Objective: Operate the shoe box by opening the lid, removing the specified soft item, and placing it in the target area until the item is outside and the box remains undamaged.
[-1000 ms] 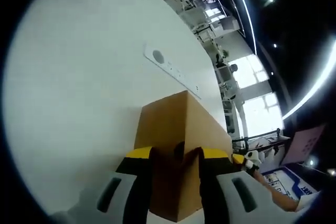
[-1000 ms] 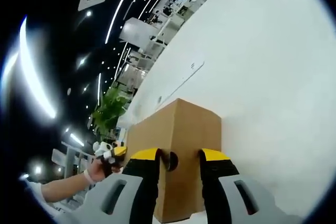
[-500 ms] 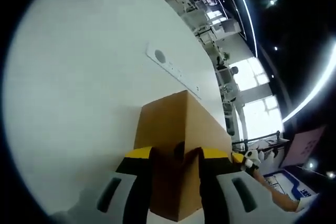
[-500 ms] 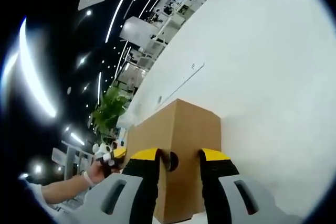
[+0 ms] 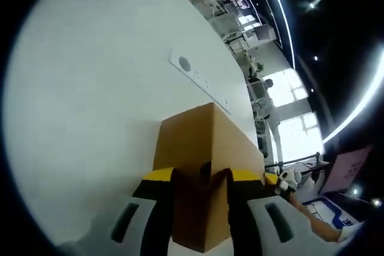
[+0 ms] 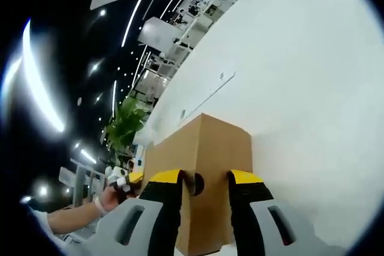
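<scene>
A closed brown cardboard shoe box [image 5: 201, 136] rests on a white table [image 5: 90, 88]. My left gripper [image 5: 201, 178] is at one short end of the box. Its yellow-tipped jaws press the cardboard on either side of a dark finger hole. At the opposite end, my right gripper [image 6: 204, 179] grips the shoe box [image 6: 210, 142] the same way around its finger hole. Each gripper also appears small at the far end in the other's view: the right gripper [image 5: 281, 180] and the left gripper [image 6: 123, 179]. The lid is down, so the contents are hidden.
A white strip with a round mark [image 5: 195, 76] lies flat on the table beyond the box. The table [image 6: 300, 58] spreads wide around it. A person's forearm [image 6: 72, 220] reaches in. A green plant [image 6: 123, 127], desks and windows stand farther off.
</scene>
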### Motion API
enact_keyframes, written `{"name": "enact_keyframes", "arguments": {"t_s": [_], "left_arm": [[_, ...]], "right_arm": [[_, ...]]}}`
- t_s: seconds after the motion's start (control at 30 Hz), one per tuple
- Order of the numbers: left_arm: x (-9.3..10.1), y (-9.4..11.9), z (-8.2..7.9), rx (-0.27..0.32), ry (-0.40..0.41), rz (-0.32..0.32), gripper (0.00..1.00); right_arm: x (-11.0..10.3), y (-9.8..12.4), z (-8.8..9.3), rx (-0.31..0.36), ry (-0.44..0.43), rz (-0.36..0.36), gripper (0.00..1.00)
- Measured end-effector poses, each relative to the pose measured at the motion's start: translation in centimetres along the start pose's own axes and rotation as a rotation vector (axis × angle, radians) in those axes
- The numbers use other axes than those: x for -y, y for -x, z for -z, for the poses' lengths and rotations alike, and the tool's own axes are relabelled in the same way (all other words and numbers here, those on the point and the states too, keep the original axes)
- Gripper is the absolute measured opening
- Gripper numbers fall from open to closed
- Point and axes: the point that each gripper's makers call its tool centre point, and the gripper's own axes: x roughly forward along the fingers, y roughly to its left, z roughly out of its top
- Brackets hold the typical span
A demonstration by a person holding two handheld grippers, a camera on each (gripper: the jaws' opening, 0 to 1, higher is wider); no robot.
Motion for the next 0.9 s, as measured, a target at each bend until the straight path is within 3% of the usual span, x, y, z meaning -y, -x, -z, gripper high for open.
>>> {"name": "enact_keyframes", "arguments": {"t_s": [0.9], "left_arm": [[0.02, 0.53, 0.92, 0.002, 0.009, 0.013, 0.33]], "right_arm": [[0.1, -0.05, -0.3, 0.004, 0.002, 0.003, 0.29]]}}
